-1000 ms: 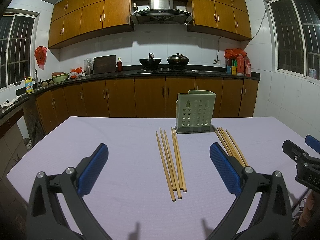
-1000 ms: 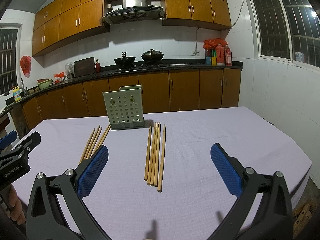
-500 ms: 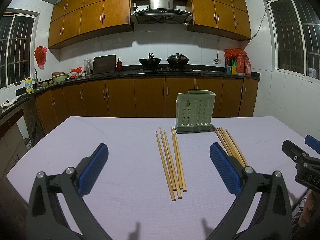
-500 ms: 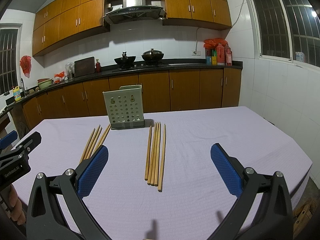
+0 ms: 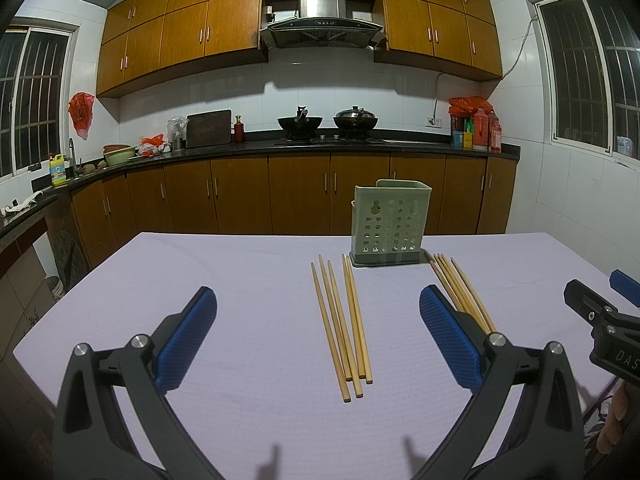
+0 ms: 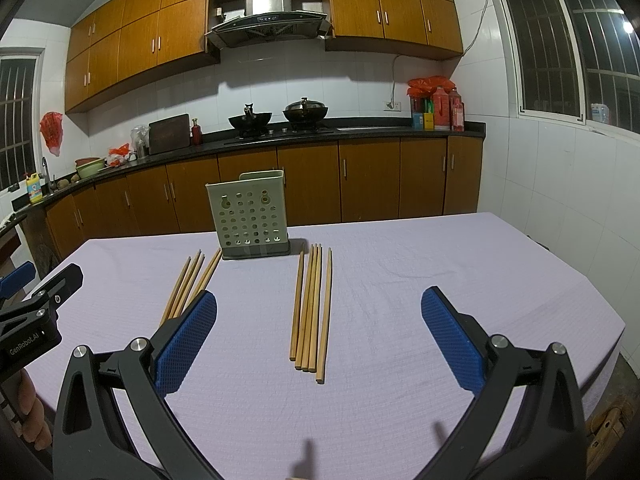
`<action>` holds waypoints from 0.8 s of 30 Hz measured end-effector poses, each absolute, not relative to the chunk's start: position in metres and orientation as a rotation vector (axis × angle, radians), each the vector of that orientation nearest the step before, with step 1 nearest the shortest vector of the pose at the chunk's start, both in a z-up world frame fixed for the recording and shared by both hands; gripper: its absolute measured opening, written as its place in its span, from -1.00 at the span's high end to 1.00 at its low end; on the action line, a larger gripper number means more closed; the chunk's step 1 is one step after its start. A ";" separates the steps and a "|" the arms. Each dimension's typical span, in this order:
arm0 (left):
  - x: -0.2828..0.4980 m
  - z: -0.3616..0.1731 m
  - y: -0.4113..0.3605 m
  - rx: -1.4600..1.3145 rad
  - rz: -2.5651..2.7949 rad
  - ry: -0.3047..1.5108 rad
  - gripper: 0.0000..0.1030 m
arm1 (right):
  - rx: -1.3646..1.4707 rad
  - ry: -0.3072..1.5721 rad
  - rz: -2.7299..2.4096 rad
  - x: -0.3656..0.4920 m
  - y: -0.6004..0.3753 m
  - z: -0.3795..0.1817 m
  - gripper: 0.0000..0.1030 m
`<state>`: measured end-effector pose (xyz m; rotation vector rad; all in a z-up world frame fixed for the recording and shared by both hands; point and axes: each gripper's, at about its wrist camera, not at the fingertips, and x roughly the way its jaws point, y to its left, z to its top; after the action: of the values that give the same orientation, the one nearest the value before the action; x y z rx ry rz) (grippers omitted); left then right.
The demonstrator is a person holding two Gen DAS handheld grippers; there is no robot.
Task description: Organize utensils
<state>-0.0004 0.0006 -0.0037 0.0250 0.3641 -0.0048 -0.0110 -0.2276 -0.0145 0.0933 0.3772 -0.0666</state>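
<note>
A pale green perforated utensil holder (image 5: 388, 224) (image 6: 252, 216) stands upright at the far side of the table. Two bundles of wooden chopsticks lie flat in front of it. The left bundle (image 5: 342, 324) (image 6: 190, 284) lies straight ahead of my left gripper (image 5: 318, 320), which is open and empty above the cloth. The right bundle (image 5: 460, 292) (image 6: 311, 308) lies straight ahead of my right gripper (image 6: 319, 316), also open and empty. Each gripper's tip shows at the edge of the other's view.
A lilac cloth covers the table (image 5: 200, 280) (image 6: 460, 264). Behind it runs a kitchen counter (image 5: 320, 144) with two woks, bottles and bowls over brown cabinets. The table's right edge (image 6: 600, 308) drops off near the tiled wall. A hand (image 6: 28, 416) holds the left gripper.
</note>
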 end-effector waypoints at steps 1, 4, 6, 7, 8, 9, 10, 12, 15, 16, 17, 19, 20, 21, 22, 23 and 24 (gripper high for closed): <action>0.000 -0.004 0.001 0.025 -0.005 0.364 -0.92 | 0.093 0.377 -0.067 -0.011 -0.228 -0.015 -0.97; 0.000 -0.004 0.001 0.025 -0.005 0.364 -0.92 | 0.094 0.377 -0.066 -0.011 -0.227 -0.015 -0.97; 0.000 -0.004 0.001 0.024 -0.004 0.365 -0.92 | 0.093 0.377 -0.066 -0.011 -0.228 -0.015 -0.97; 0.000 -0.004 0.001 0.025 -0.005 0.364 -0.92 | 0.094 0.377 -0.066 -0.011 -0.228 -0.015 -0.97; 0.000 -0.004 0.001 0.025 -0.004 0.364 -0.92 | 0.093 0.377 -0.066 -0.011 -0.228 -0.015 -0.97; 0.000 -0.004 0.001 0.025 -0.005 0.364 -0.92 | 0.093 0.377 -0.066 -0.011 -0.228 -0.015 -0.97; 0.000 -0.005 0.001 0.025 -0.005 0.364 -0.92 | 0.093 0.377 -0.067 -0.011 -0.228 -0.015 -0.97; 0.000 -0.005 0.001 0.025 -0.005 0.365 -0.92 | 0.094 0.378 -0.066 -0.011 -0.228 -0.015 -0.97; 0.000 -0.005 0.001 0.025 -0.004 0.365 -0.92 | 0.094 0.378 -0.066 -0.012 -0.228 -0.015 -0.97; 0.000 -0.005 0.001 0.025 -0.003 0.366 -0.92 | 0.094 0.378 -0.065 -0.012 -0.228 -0.016 -0.97; 0.000 -0.005 0.001 0.024 -0.001 0.369 -0.92 | 0.094 0.379 -0.062 -0.012 -0.228 -0.016 -0.97; 0.003 -0.007 0.003 0.019 0.005 0.382 -0.92 | 0.092 0.386 -0.058 -0.010 -0.228 -0.017 -0.97; 0.006 -0.008 0.003 0.016 0.008 0.393 -0.92 | 0.092 0.395 -0.058 -0.008 -0.229 -0.018 -0.97; 0.009 -0.009 0.006 0.012 0.013 0.411 -0.92 | 0.094 0.406 -0.058 -0.005 -0.232 -0.018 -0.97; 0.012 -0.009 0.008 0.007 0.018 0.427 -0.92 | 0.099 0.423 -0.060 0.000 -0.234 -0.020 -0.97; 0.018 -0.012 0.012 -0.001 0.027 0.455 -0.92 | 0.107 0.449 -0.068 0.007 -0.237 -0.024 -0.96; 0.023 -0.016 0.016 -0.007 0.035 0.478 -0.92 | 0.118 0.477 -0.070 0.014 -0.240 -0.027 -0.95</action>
<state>0.0230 0.0160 -0.0158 -0.0067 0.4779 0.0349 0.0139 -0.2402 -0.0271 0.1181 0.4765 -0.0696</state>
